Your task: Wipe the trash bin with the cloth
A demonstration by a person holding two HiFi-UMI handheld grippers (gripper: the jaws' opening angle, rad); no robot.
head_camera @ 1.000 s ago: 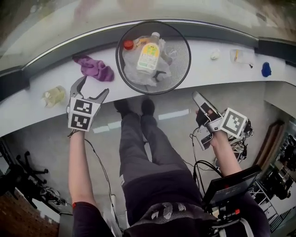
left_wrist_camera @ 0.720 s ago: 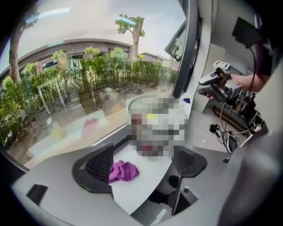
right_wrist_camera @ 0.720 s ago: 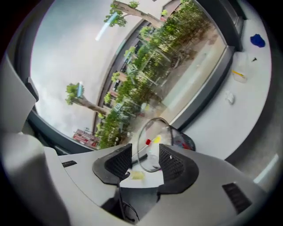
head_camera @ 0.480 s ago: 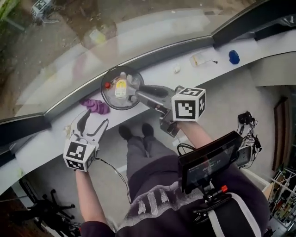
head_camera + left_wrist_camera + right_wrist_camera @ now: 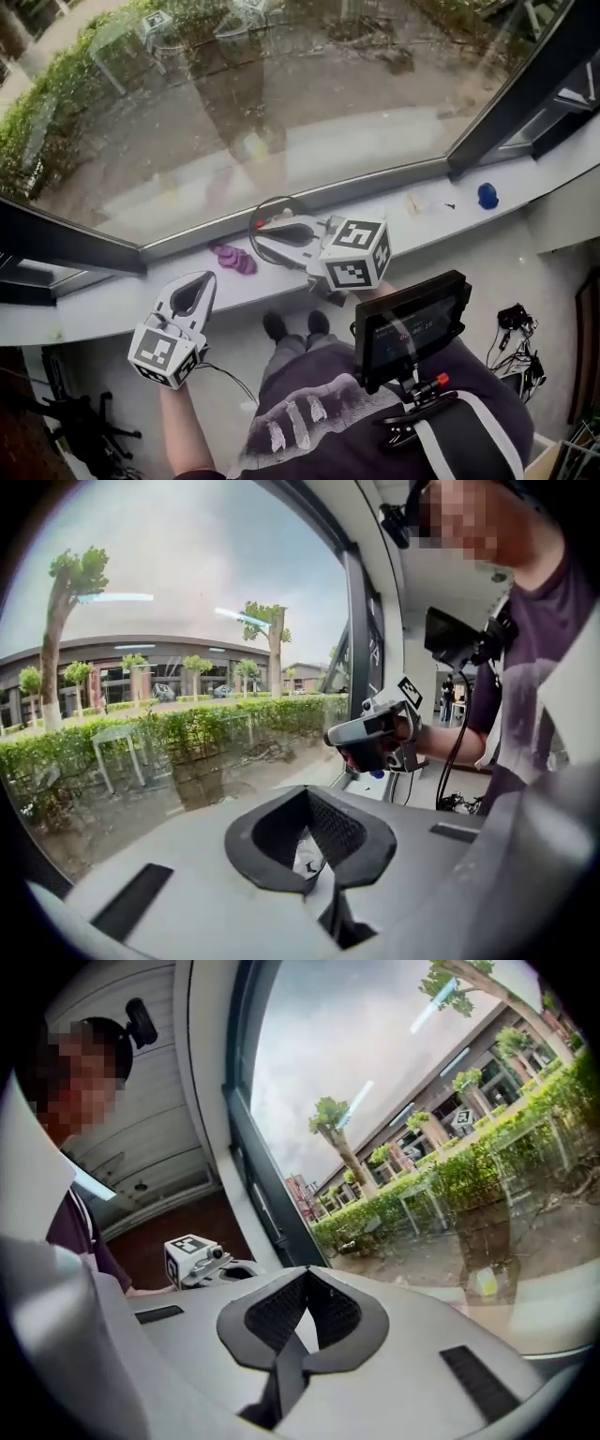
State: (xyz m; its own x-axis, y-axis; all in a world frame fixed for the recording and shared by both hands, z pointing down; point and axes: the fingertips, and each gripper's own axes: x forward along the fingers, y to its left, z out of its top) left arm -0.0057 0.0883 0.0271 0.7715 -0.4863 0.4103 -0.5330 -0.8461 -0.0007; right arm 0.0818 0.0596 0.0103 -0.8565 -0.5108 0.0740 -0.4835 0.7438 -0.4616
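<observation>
The trash bin [image 5: 281, 199], a round wire-mesh basket, stands on the white windowsill [image 5: 112, 302] against the large window, and the purple cloth [image 5: 234, 259] lies crumpled on the sill just to its left, apart from both tools. The right gripper [image 5: 262, 232] is held level in front of the bin, pointing toward the person's left, its jaws closed together with nothing between them. The left gripper [image 5: 207, 278] hangs lower, near the sill's front edge and well apart from the cloth, with its jaws likewise pressed together and empty. A small blue object [image 5: 487, 195] sits far along the sill to the right.
</observation>
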